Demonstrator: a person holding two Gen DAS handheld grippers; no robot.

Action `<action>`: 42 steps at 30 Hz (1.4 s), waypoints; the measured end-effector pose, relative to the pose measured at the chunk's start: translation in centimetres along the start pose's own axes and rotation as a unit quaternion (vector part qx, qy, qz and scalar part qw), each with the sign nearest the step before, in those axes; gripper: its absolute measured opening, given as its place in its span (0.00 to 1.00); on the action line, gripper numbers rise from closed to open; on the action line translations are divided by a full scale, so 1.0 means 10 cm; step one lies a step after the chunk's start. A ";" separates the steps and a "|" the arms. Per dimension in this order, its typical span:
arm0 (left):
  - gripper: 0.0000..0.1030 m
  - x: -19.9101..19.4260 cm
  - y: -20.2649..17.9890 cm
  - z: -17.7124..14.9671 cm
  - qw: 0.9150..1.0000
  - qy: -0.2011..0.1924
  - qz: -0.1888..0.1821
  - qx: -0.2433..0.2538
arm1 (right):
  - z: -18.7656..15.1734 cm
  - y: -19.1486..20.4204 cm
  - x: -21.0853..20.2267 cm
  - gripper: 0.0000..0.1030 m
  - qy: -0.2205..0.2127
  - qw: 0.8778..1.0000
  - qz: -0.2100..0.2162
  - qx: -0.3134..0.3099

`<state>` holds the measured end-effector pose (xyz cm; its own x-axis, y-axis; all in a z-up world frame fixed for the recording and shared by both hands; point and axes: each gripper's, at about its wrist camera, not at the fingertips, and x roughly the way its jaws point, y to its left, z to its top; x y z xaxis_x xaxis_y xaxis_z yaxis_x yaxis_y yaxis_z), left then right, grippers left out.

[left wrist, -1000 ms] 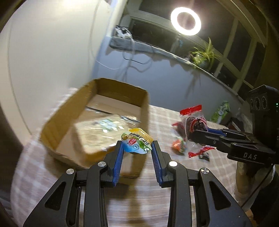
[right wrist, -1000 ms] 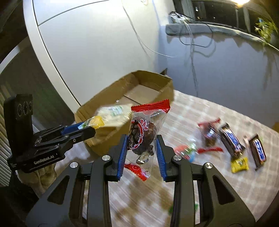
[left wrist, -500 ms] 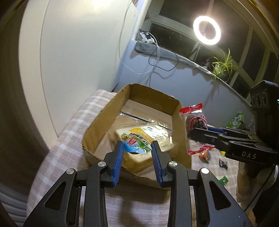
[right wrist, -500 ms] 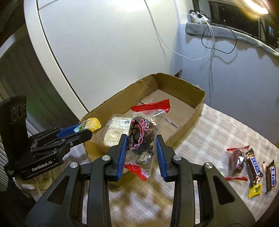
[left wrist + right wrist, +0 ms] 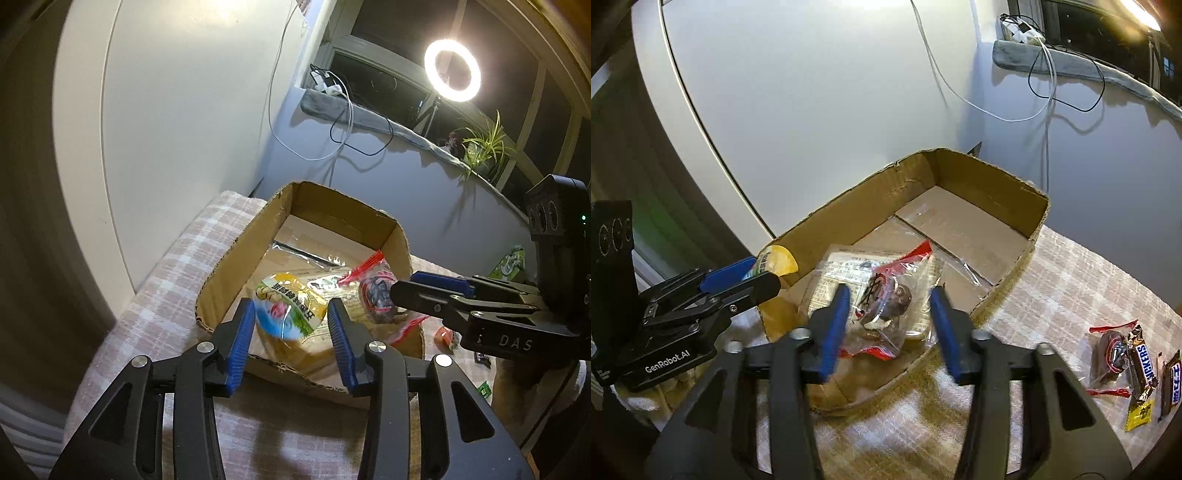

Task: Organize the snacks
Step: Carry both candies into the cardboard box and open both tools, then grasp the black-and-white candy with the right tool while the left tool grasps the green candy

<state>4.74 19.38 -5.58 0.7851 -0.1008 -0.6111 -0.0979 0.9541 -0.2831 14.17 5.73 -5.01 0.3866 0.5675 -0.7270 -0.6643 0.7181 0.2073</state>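
An open cardboard box (image 5: pixel 236 258) (image 5: pixel 979 177) stands on the checked tablecloth, with a flat clear bread packet (image 5: pixel 831 273) in it. My left gripper (image 5: pixel 291 325) is open over the box's near end; a yellow, green and blue snack bag (image 5: pixel 288 306) sits between its spread fingers, apart from both pads. My right gripper (image 5: pixel 888 321) is open above the box; a clear, red-edged packet with a dark pastry (image 5: pixel 886 299) lies between its fingers, loose, over the bread packet. The same packet shows in the left wrist view (image 5: pixel 373 288).
Loose snacks lie on the cloth to the right: a red-edged pastry packet (image 5: pixel 1108 354), a Snickers bar (image 5: pixel 1143 365), another bar (image 5: pixel 1172 380) and a yellow sachet (image 5: pixel 1139 415). A white wall stands behind the box. A green packet (image 5: pixel 511 260) lies far right.
Both grippers moved over the box and opened. The snack bag and the pastry packet, gripped before, now sit loose between the spread fingers.
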 end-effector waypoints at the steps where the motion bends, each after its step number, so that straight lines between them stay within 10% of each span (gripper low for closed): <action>1: 0.40 0.00 -0.01 0.00 1.000 0.000 0.002 0.002 | 0.00 -0.01 -0.01 0.56 -0.002 1.000 -0.002 0.000; 21: 0.49 -0.11 -0.20 0.02 1.000 -0.012 -0.004 0.015 | -0.17 -0.27 -0.38 0.61 -0.018 1.000 -0.022 0.011; 42: 0.49 0.08 -1.18 -0.27 0.991 0.034 -0.099 0.082 | -0.99 -1.30 -1.14 0.61 0.001 0.992 -0.100 0.075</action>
<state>4.89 7.25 -4.69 0.7357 -0.3034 -0.6056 0.1592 0.9465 -0.2808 12.10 -14.05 -5.88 0.5004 0.4063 -0.7645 -0.4719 0.8684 0.1527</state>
